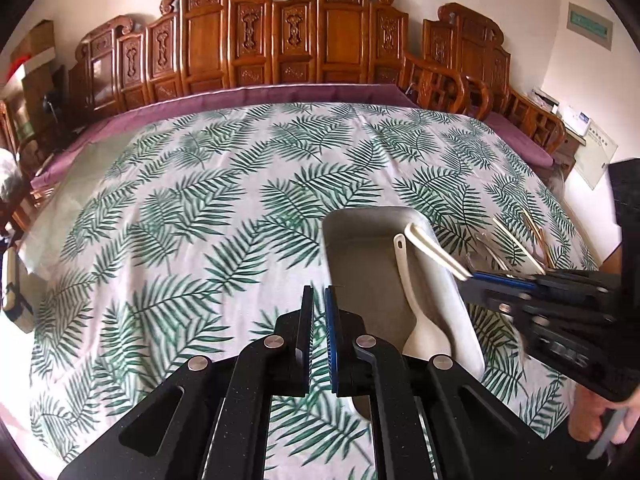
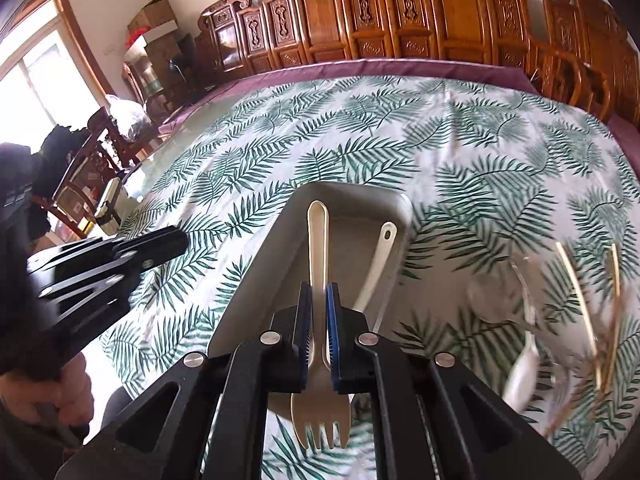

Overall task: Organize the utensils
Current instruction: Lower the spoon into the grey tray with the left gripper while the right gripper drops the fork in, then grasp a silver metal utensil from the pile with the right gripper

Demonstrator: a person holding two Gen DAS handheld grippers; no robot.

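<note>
A grey tray (image 1: 352, 248) lies on the leaf-print cloth; it also shows in the right wrist view (image 2: 272, 264). A white spoon (image 1: 416, 312) lies in it, also in the right wrist view (image 2: 376, 264). My right gripper (image 2: 318, 292) is shut on a cream plastic fork (image 2: 319, 240), handle pointing out over the tray, tines toward the camera. In the left wrist view the right gripper (image 1: 472, 276) holds the fork (image 1: 434, 250) above the tray's right rim. My left gripper (image 1: 319, 292) is shut and empty, left of the tray.
Loose utensils lie right of the tray: a clear plastic spoon (image 2: 496, 292), a white spoon (image 2: 524, 364) and wooden chopsticks (image 2: 576, 292). Carved wooden chairs (image 1: 280, 40) line the table's far side. A window (image 2: 36, 68) is at the left.
</note>
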